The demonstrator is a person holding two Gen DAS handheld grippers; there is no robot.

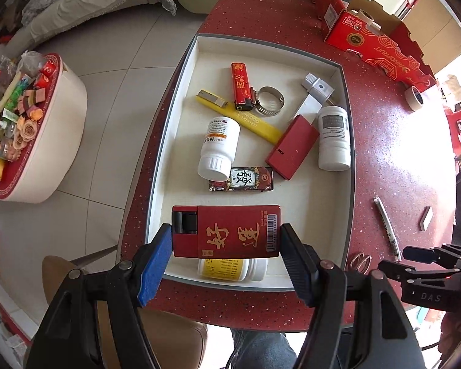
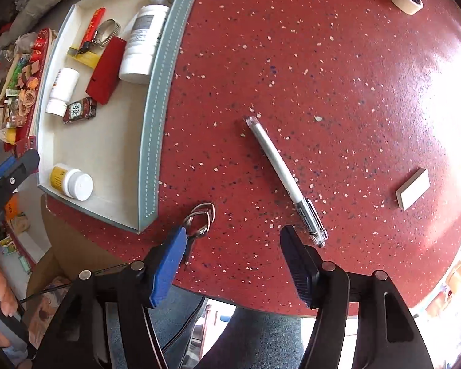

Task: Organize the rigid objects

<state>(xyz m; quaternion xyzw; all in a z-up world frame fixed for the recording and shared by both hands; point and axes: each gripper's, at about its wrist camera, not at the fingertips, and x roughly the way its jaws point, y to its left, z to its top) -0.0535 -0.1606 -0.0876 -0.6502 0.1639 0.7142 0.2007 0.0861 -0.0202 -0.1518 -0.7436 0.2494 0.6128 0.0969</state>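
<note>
Here the left gripper [image 1: 226, 240] clamped the red cigarette box [image 1: 226, 231] by its short ends above the tray [image 1: 348, 184]'s near end; light, stiff card, crushable. The right gripper [image 2: 230, 246] hung wide, empty, above the table [image 2: 322, 77].

The red cardboard box [image 1: 381, 52] at the table's far side reads "RINOFRUIT". The yellow ruler-like bar [image 1: 249, 118] shows "NO.91003". The small patterned box [image 1: 241, 179] bears "發". The neighbouring black gripper [image 1: 427, 295] reads "DAS".
</note>
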